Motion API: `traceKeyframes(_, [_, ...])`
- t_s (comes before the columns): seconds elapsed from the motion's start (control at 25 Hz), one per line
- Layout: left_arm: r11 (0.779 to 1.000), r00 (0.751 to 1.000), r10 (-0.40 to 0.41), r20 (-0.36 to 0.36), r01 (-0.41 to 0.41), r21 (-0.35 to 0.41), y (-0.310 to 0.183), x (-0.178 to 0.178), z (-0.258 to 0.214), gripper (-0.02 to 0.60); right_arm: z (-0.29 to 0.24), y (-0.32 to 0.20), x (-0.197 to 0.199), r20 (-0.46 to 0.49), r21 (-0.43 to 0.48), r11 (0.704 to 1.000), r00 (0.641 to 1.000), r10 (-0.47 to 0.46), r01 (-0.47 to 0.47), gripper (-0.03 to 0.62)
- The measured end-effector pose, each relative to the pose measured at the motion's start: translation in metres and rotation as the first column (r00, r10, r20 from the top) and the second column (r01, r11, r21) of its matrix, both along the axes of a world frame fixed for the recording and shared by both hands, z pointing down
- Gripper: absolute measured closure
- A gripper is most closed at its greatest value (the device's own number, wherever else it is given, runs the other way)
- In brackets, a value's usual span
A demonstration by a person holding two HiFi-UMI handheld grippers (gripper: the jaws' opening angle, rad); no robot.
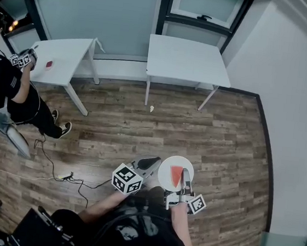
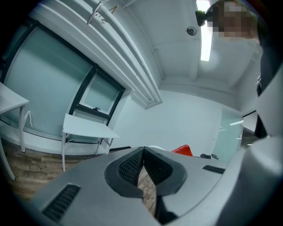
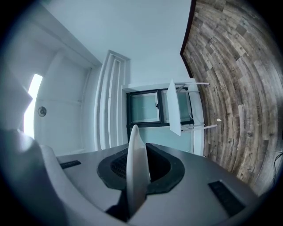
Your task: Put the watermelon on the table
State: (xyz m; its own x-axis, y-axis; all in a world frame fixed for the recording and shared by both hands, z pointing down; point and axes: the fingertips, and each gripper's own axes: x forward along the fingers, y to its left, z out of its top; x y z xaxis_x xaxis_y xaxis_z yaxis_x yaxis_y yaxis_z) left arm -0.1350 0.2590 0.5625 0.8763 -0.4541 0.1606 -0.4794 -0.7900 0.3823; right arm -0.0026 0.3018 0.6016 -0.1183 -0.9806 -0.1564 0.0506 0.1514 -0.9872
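Observation:
A red watermelon slice [image 1: 176, 176] lies on a small white plate [image 1: 164, 174] held above the wooden floor. My right gripper [image 1: 185, 179] is shut on the plate's near right rim. In the right gripper view the plate [image 3: 135, 145] stands edge-on between the pads of the right gripper [image 3: 137, 162]. My left gripper [image 1: 150, 163] hovers just left of the plate, shut with nothing in it. In the left gripper view its jaws [image 2: 142, 151] meet at the tips, and the watermelon [image 2: 183, 150] peeks over them. A white table [image 1: 185, 60] stands ahead by the window.
A second white table [image 1: 61, 59] stands at the far left with a small red thing [image 1: 49, 64] on it. Beside it a seated person [image 1: 6, 89] holds grippers. A cable [image 1: 64, 177] runs over the floor [image 1: 218, 138] to my left. A white scrap [image 1: 152, 108] lies near the table legs.

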Motion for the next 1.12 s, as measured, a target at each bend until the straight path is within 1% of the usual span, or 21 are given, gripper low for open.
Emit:
traceKeyframes(0.08, [1.0, 1.0, 0.009, 0.006, -0.008, -0.017, -0.003, 0.003, 0.007, 0.575, 0.01, 0.0, 0.0, 0.023, -0.018, 1.0, 1.0, -0.003, 0.004, 0.545])
traceKeyframes(0.24, [0.997, 0.999, 0.03, 0.013, -0.029, -0.065, -0.009, 0.017, 0.022, 0.575, 0.031, -0.004, 0.015, 0.046, -0.075, 0.997, 0.999, 0.015, -0.012, 0.546])
traceKeyframes(0.32, [0.997, 0.999, 0.037, 0.019, -0.036, -0.066, -0.018, 0.024, 0.024, 0.575, 0.031, -0.018, 0.021, 0.044, -0.071, 0.997, 0.999, 0.009, -0.006, 0.546])
traceKeyframes(0.44, [0.998, 1.0, 0.027, 0.016, -0.026, -0.054, -0.049, 0.041, 0.023, 0.575, 0.028, -0.05, 0.034, 0.029, -0.05, 0.999, 0.999, -0.016, 0.017, 0.546])
traceKeyframes(0.64, [0.999, 1.0, 0.013, 0.01, -0.013, -0.043, -0.106, 0.089, 0.019, 0.575, 0.023, -0.103, 0.08, 0.014, -0.035, 0.999, 0.999, -0.037, 0.038, 0.546])
traceKeyframes(0.72, [0.999, 1.0, 0.007, 0.018, -0.007, -0.032, -0.127, 0.108, 0.016, 0.575, 0.027, -0.12, 0.102, 0.011, -0.047, 0.998, 0.999, -0.039, 0.04, 0.546])
traceKeyframes(0.8, [1.0, 1.0, -0.005, 0.02, 0.005, -0.025, -0.148, 0.126, 0.012, 0.575, 0.033, -0.135, 0.123, 0.025, -0.071, 0.997, 0.999, -0.03, 0.031, 0.546])
traceKeyframes(0.88, [1.0, 1.0, -0.016, 0.02, 0.017, -0.021, -0.164, 0.141, 0.009, 0.575, 0.034, -0.15, 0.14, 0.039, -0.076, 0.997, 0.999, -0.027, 0.03, 0.546])
traceKeyframes(1.04, [0.999, 0.998, -0.048, 0.047, 0.049, -0.021, -0.191, 0.159, 0.015, 0.575, 0.028, -0.18, 0.162, 0.038, -0.041, 0.997, 0.997, -0.06, 0.062, 0.546])
traceKeyframes(1.12, [0.997, 0.995, -0.076, 0.06, 0.078, -0.03, -0.206, 0.162, 0.019, 0.575, 0.034, -0.194, 0.174, 0.051, -0.052, 0.996, 0.996, -0.071, 0.073, 0.546])
